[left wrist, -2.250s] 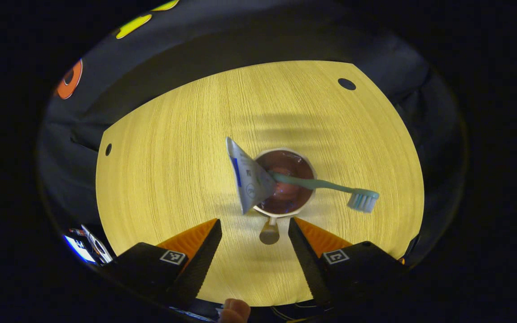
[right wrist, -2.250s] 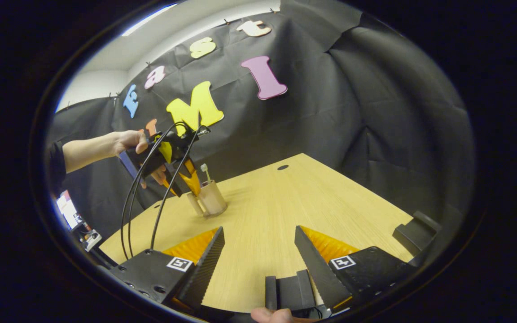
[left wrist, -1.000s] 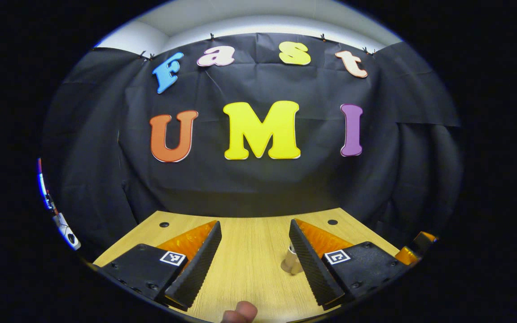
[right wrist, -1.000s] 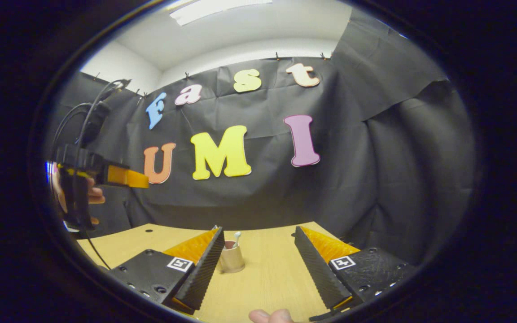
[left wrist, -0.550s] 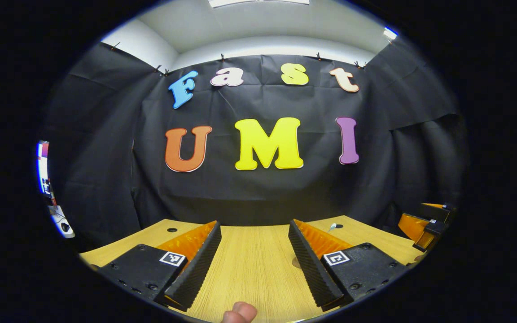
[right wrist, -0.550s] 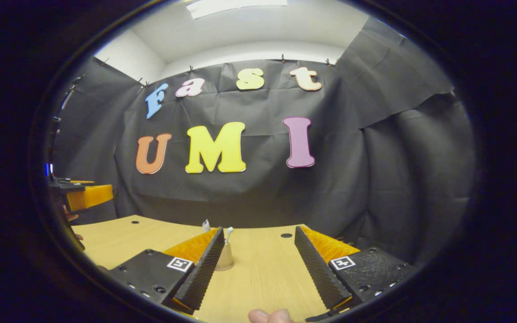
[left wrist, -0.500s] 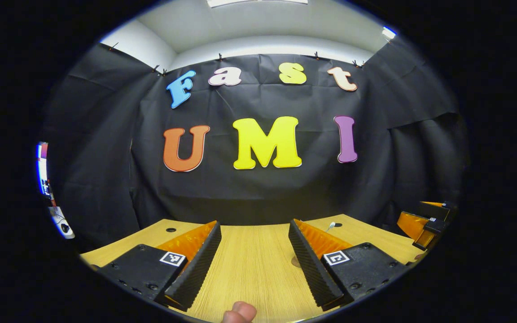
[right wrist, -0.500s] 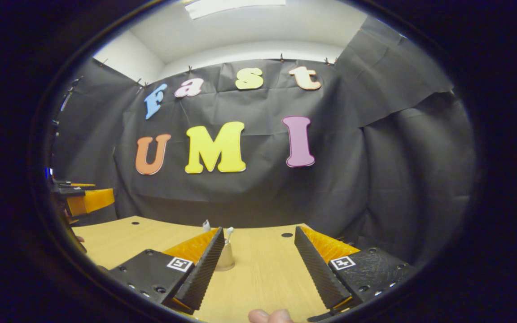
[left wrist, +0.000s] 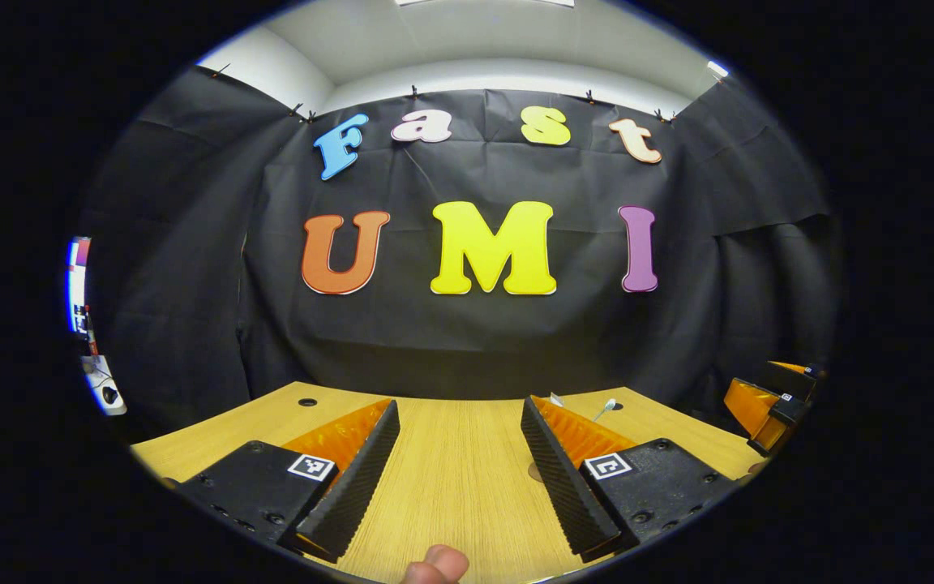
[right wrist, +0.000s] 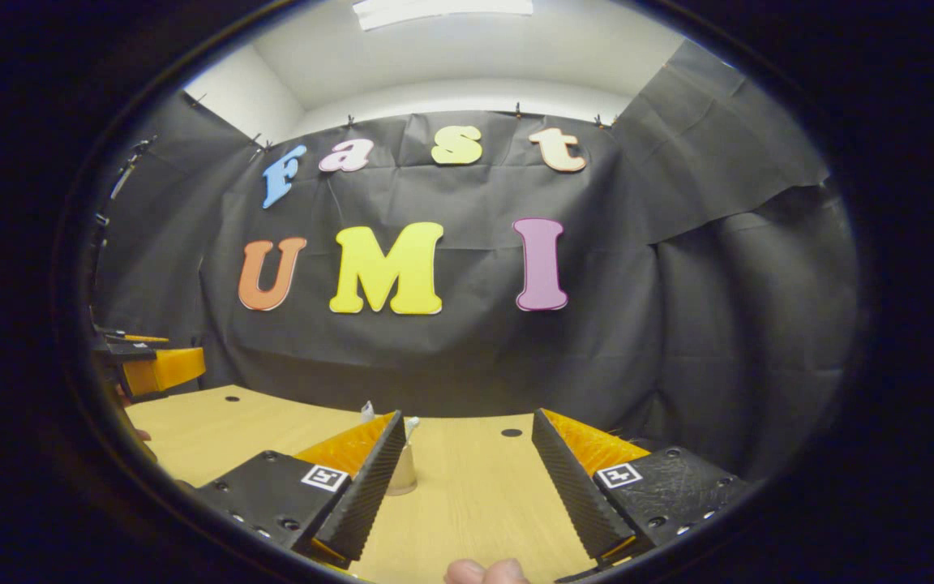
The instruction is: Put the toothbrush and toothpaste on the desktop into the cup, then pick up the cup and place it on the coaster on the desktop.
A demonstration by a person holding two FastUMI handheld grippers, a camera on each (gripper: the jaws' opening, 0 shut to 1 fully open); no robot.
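**Two spread grippers over a wooden desk, a loaded cup standing farther off**

A pale wooden desk (right wrist: 475, 503) is seen in front of a black cloth wall. In the right gripper view, the right gripper (right wrist: 468, 415) is held low over the desk with its fingers spread wide and nothing between them. The left gripper (left wrist: 459, 404) is likewise spread and empty in the left gripper view. Each gripper is also glimpsed at the edge of the other's view.

A small cup (right wrist: 402, 474) stands upright on the desk, well apart from both grippers. The toothpaste (right wrist: 367, 410) and the toothbrush (right wrist: 411, 423) are seen poking above its rim, so both appear to lie in the cup already.

The risk is judged to lie in the tall contents. The cup is made top-heavy by them, so it could be tipped by a sideways nudge or an off-centre grip. The projecting brush head could also be caught by a passing finger.

Half of the cup is hidden behind the right gripper's own finger. In the left gripper view it is almost wholly covered, with only the two tips showing. No coaster can be made out. It cannot be told whether the cup rests on bare desk or already stands on the coaster. A fingertip (right wrist: 483, 570) is cut off at the bottom edge.
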